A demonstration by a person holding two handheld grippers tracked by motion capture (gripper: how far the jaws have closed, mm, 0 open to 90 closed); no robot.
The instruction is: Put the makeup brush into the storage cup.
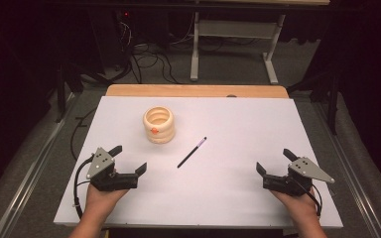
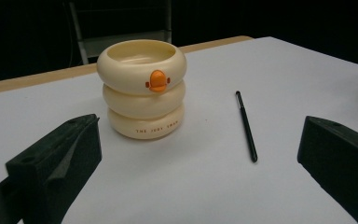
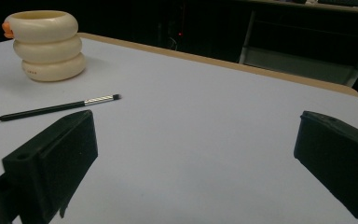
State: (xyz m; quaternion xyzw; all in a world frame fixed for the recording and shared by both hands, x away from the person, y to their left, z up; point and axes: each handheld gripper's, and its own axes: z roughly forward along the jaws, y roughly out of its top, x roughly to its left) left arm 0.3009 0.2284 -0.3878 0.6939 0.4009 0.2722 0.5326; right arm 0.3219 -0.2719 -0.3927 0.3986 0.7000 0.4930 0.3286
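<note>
On the white table (image 1: pixel 238 198), a pen (image 1: pixel 191 152) lies near a cream holder (image 1: pixel 158 124); both grippers' jaws wide.

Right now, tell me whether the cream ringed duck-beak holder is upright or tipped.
Upright: the cream ringed duck-beak holder stands on its base, mouth facing up.

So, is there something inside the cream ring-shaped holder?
The holder looks empty: the high view shows bare cream inner wall and the left gripper view shows nothing above its rim. Its bottom is hidden by the wall. The pen lies on the table, apart from it.
</note>
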